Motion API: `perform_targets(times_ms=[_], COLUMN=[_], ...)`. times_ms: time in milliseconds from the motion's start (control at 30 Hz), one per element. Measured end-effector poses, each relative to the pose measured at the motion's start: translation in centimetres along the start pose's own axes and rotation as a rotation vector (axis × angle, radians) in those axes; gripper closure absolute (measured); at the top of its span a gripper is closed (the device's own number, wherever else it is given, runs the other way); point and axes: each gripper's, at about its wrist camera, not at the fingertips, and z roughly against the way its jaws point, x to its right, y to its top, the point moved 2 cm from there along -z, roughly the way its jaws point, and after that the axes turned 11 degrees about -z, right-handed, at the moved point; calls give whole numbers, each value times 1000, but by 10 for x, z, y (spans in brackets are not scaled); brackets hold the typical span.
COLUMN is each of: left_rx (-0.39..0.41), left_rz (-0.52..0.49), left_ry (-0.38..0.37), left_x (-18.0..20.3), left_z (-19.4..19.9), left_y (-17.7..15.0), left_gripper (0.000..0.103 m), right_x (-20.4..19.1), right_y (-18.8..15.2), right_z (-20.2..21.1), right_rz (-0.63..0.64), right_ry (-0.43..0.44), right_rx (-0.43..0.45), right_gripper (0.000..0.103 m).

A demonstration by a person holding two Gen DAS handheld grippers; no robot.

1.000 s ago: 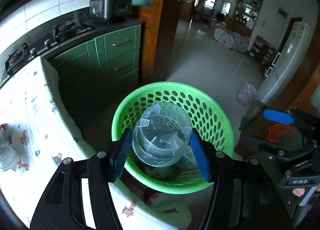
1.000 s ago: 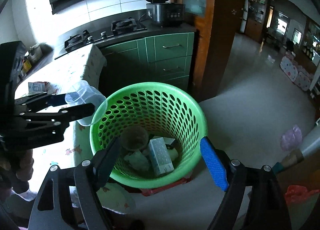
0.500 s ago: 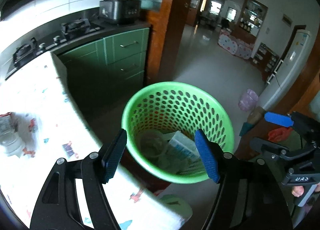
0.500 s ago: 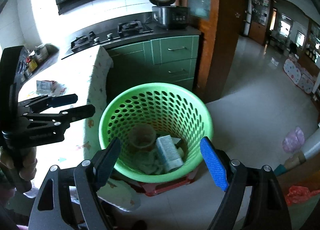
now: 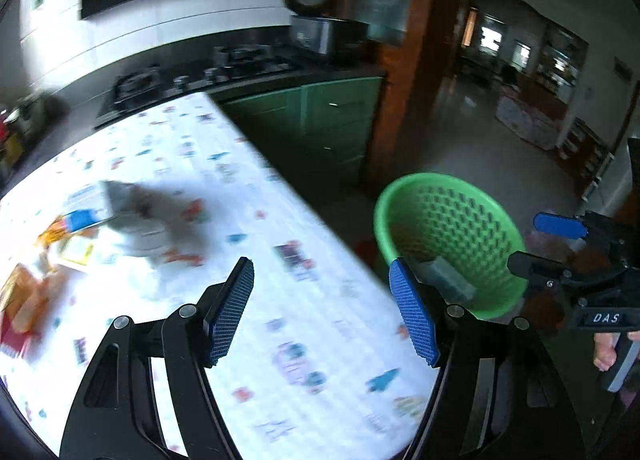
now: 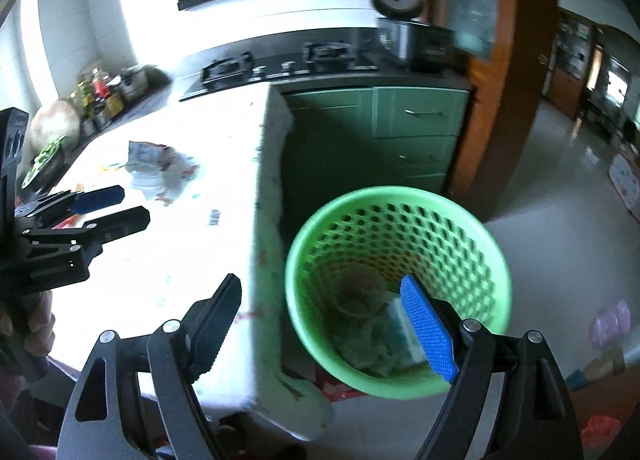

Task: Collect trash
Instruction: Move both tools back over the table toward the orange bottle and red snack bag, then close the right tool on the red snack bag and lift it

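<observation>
The green perforated basket (image 5: 424,179) (image 6: 384,193) stands on the floor beside the table's corner. In it lie a clear plastic cup (image 6: 358,294), a carton (image 6: 400,324) (image 5: 448,280) and crumpled bits. My left gripper (image 5: 320,266) (image 6: 132,203) hangs open over the patterned tablecloth (image 5: 280,219) with nothing between its blue pads. Crumpled packets (image 5: 132,215) (image 6: 156,167) lie on the cloth further left, blurred. My right gripper (image 6: 320,282) (image 5: 526,240) is open and empty, straddling the table edge and the basket's left rim.
Behind the table are a gas hob (image 6: 280,59), green drawers (image 6: 416,135) and a rice cooker (image 6: 404,19). Jars and a plate of greens (image 6: 44,159) crowd the far left counter. Orange wrappers (image 5: 28,296) lie at the table's left. Tiled floor stretches to the right.
My left gripper let the clear cup drop into the basket, then swung left over the table. My right gripper also shifted left, from over the basket to the table's edge.
</observation>
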Motion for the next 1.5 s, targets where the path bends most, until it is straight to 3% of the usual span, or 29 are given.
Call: perform_targets(times_ms=[567, 733, 1233, 1500], left_rx=[-27, -65, -211, -232], left_rz=[190, 186, 86, 54], left_ry=[290, 357, 355, 279], left_x=[-167, -213, -314, -337], left_z=[65, 74, 58, 43], left_y=[-61, -76, -104, -109], left_gripper=[33, 33, 33, 33], right_x=[-157, -198, -296, -342], right_y=[44, 56, 123, 158], right_z=[-51, -69, -126, -177], right_rz=[228, 271, 313, 318], right_ry=[204, 235, 301, 295], right_rx=[-43, -62, -148, -241], right_gripper=[24, 24, 24, 24])
